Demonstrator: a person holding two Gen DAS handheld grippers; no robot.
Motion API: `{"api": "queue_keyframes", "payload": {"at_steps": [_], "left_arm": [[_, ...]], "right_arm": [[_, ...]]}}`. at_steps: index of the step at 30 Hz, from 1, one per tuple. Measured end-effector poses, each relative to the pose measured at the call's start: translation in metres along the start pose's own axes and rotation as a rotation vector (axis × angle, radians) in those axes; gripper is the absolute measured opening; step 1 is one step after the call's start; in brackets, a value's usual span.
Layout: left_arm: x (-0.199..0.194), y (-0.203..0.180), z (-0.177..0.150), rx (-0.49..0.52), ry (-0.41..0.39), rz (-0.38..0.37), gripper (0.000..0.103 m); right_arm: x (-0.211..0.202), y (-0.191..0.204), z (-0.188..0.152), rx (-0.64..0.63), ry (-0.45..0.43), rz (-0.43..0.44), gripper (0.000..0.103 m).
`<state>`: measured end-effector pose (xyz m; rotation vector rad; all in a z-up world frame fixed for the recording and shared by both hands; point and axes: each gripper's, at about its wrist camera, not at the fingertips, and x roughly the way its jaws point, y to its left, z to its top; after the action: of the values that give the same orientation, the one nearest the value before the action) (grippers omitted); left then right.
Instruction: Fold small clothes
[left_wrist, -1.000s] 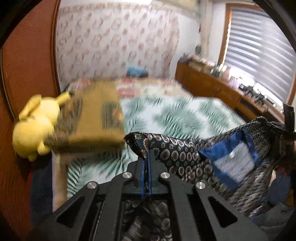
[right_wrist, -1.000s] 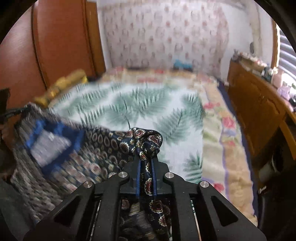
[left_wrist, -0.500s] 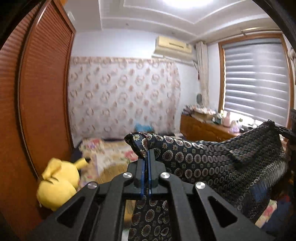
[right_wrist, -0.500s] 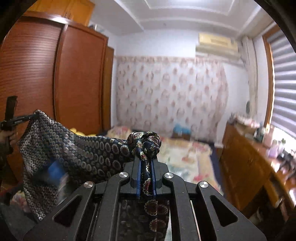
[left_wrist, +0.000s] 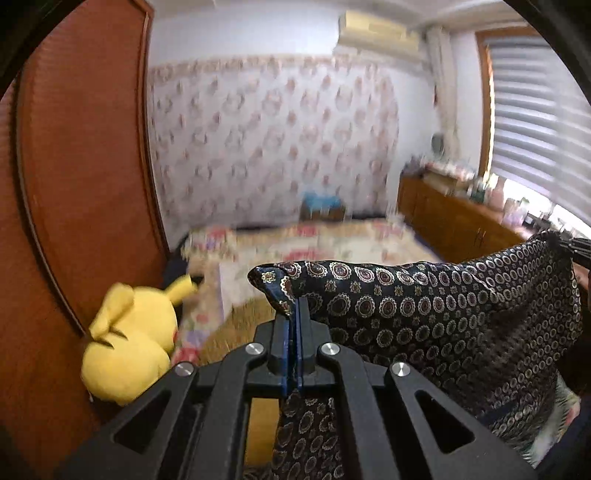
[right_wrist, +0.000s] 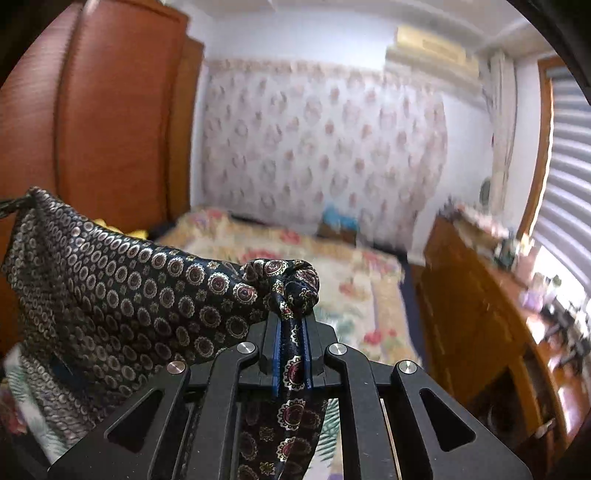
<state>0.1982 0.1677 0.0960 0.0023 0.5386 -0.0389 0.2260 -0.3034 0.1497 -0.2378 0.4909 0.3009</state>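
Note:
A dark navy garment with a round medallion print (left_wrist: 424, 310) hangs stretched in the air between my two grippers. My left gripper (left_wrist: 294, 314) is shut on one corner of it; the cloth runs off to the right, where the right gripper's tip (left_wrist: 576, 245) shows at the frame edge. My right gripper (right_wrist: 291, 325) is shut on a bunched corner of the same garment (right_wrist: 122, 288), which spreads to the left as far as the left gripper's tip (right_wrist: 9, 206). The garment's lower part hangs out of sight.
A bed with a floral and leaf-print cover (left_wrist: 332, 240) lies ahead and below. A yellow plush toy (left_wrist: 129, 350) sits at its left by the brown wardrobe (left_wrist: 81, 166). A wooden dresser (right_wrist: 480, 295) with small items lines the right wall under the blinds.
Both grippers swung up from the bed to face the wall, then tilted part-way back down. The garment stays gripped at both corners and spread between them.

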Motion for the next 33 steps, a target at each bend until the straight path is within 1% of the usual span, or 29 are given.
{"api": "queue_keyframes", "payload": {"at_steps": [2,3,4,5,6,7,9,10,11,12,13,18,20,22,24,25,26,30,33], "left_arm": [[0.038,-0.002,-0.013,0.013,0.064,0.010,0.001],[0.055,-0.005,-0.019,0.025,0.096,0.005,0.001],[0.068,-0.008,-0.024,0.037,0.129,0.000,0.002],[0.083,-0.007,-0.031,0.046,0.172,0.002,0.004],[0.088,-0.010,-0.036,0.049,0.193,0.008,0.008],[0.092,-0.010,-0.041,0.051,0.210,0.010,0.010],[0.094,-0.011,-0.048,0.048,0.218,-0.006,0.025],[0.090,-0.009,-0.052,0.040,0.218,-0.011,0.027],[0.088,-0.009,-0.054,0.036,0.218,-0.016,0.032],[0.084,-0.009,-0.058,0.034,0.221,-0.025,0.037],[0.079,-0.009,-0.061,0.037,0.222,-0.030,0.039],[0.063,-0.011,-0.079,0.056,0.231,-0.058,0.054],[0.059,-0.013,-0.089,0.060,0.247,-0.076,0.054],[0.056,-0.014,-0.099,0.062,0.260,-0.068,0.055],[0.053,-0.013,-0.112,0.049,0.275,-0.072,0.055],[0.052,-0.013,-0.116,0.045,0.279,-0.074,0.055],[0.050,-0.013,-0.121,0.041,0.285,-0.072,0.055],[0.044,-0.013,-0.137,0.047,0.293,-0.051,0.055],[0.040,-0.010,-0.142,0.024,0.291,-0.051,0.055]], "right_arm": [[0.044,-0.002,-0.016,0.020,0.056,-0.003,0.009],[0.064,-0.003,-0.024,0.024,0.085,-0.018,0.010],[0.089,-0.005,-0.035,0.040,0.128,-0.044,0.015],[0.103,-0.007,-0.040,0.050,0.156,-0.054,0.025],[0.123,-0.009,-0.049,0.064,0.201,-0.079,0.029],[0.133,-0.011,-0.054,0.072,0.225,-0.095,0.033],[0.146,-0.015,-0.066,0.088,0.256,-0.110,0.034],[0.149,-0.017,-0.072,0.098,0.261,-0.104,0.036],[0.149,-0.019,-0.079,0.102,0.261,-0.091,0.040],[0.146,-0.019,-0.085,0.102,0.260,-0.081,0.040],[0.143,-0.020,-0.091,0.100,0.261,-0.077,0.040],[0.118,-0.002,-0.118,0.108,0.270,-0.045,0.041],[0.110,0.000,-0.128,0.118,0.277,-0.027,0.041],[0.102,0.003,-0.141,0.121,0.293,-0.019,0.041],[0.095,0.004,-0.152,0.138,0.306,-0.013,0.044],[0.094,0.003,-0.158,0.146,0.318,-0.012,0.048],[0.095,0.002,-0.163,0.150,0.325,-0.018,0.048],[0.101,0.001,-0.179,0.172,0.355,-0.026,0.049],[0.106,0.000,-0.185,0.181,0.369,-0.017,0.049]]}}
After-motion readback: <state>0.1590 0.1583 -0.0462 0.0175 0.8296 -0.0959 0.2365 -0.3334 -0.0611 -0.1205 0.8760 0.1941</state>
